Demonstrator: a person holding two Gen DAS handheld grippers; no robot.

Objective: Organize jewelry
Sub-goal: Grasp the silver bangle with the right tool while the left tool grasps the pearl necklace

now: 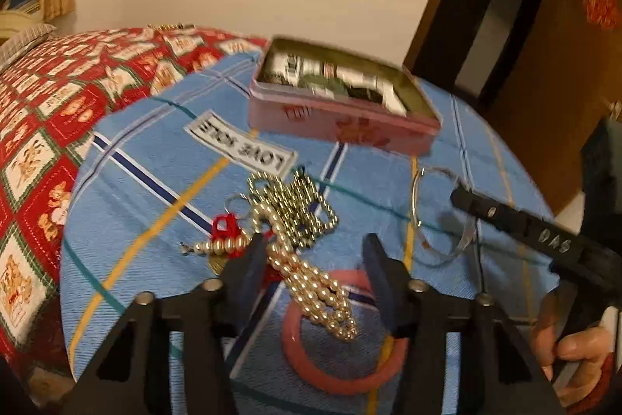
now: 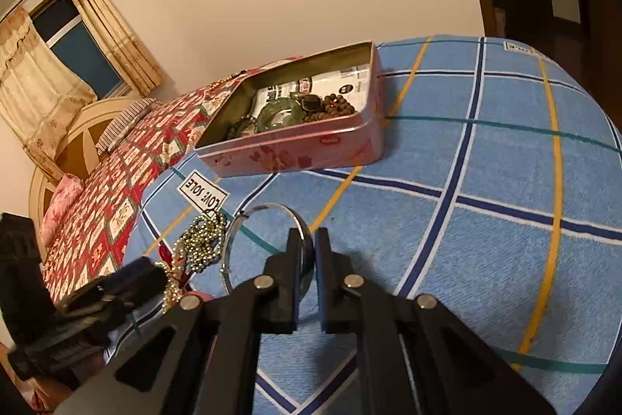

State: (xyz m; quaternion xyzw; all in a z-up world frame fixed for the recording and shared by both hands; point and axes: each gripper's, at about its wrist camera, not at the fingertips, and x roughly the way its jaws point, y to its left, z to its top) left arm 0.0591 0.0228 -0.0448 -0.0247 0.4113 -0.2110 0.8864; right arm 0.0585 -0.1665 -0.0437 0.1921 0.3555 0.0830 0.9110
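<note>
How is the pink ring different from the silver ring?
The pink bangle is thick and chunky; the silver bangle is a thin wire hoop. The pink bangle lies flat on the blue cloth with pearls draped over it, untouched by tongs; the silver bangle is pinched in the right tongs. Both are round bracelets outside the pink tin.

Two fisheye views, each from a camera mounted on a hand-held gripper and looking forward and downward along its fingers. The left wrist view sits close above a blue plaid cloth (image 1: pixel 163 158) on a bed, facing a pink tin (image 1: pixel 342 119) with a cream wall behind it. The right wrist view looks from further right, toward a curtained window (image 2: pixel 77 49). Both share the cloth, the tin (image 2: pixel 295 146), a gold bead chain (image 1: pixel 299 205) (image 2: pixel 200 240) and the "LOVE JOLE" label (image 1: pixel 241 142) (image 2: pixel 202 195).
</note>
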